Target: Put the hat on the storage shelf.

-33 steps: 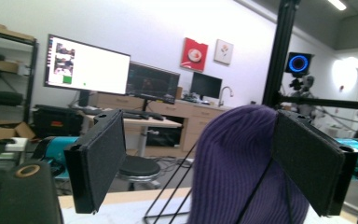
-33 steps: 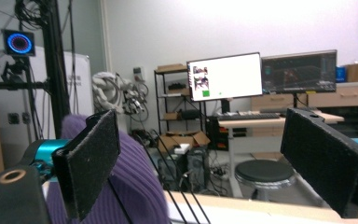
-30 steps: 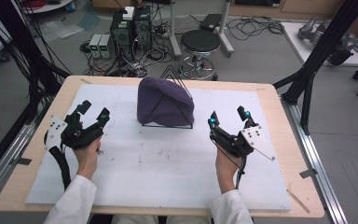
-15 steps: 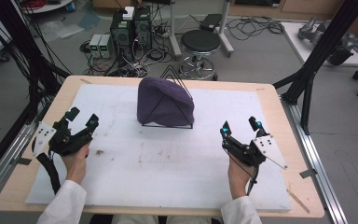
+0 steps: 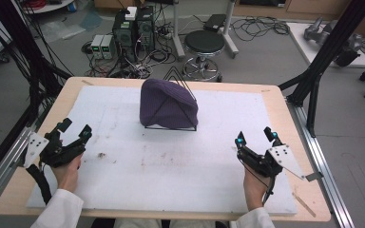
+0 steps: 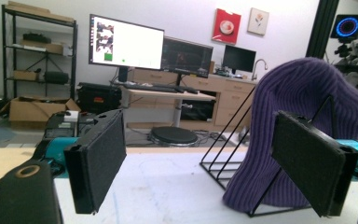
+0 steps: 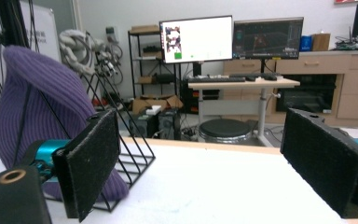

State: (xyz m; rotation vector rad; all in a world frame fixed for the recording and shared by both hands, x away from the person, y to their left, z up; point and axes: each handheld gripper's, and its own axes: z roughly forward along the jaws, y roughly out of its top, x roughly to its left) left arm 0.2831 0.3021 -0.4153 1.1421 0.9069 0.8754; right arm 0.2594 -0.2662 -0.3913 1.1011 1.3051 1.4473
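- A purple knitted beanie (image 5: 167,103) sits draped over a black wire rack (image 5: 171,124) at the far middle of the white mat (image 5: 171,166); it is the landmark for everything below.
- The rack's thin triangular frame pokes out past the beanie's crown and along its base; the beanie rests upright on it, its ribbed side facing the person.
- The left gripper (image 5: 74,132) lies near the mat's left edge, well apart from the beanie, on its near-left side; its jaws stand wide with nothing between them; the left gripper view shows the beanie (image 6: 303,135) and rack (image 6: 233,154) partly behind the right-hand pad (image 6: 313,161).
- The right gripper (image 5: 255,137) rests on the beanie's near-right side, well apart from it; its jaws are spread wide and empty; its own view has the beanie (image 7: 42,102) off behind the left-hand pad (image 7: 93,158).
- Both grippers point away from the person, each held in a hand with a white sleeve (image 5: 62,209); neither touches the beanie or rack.
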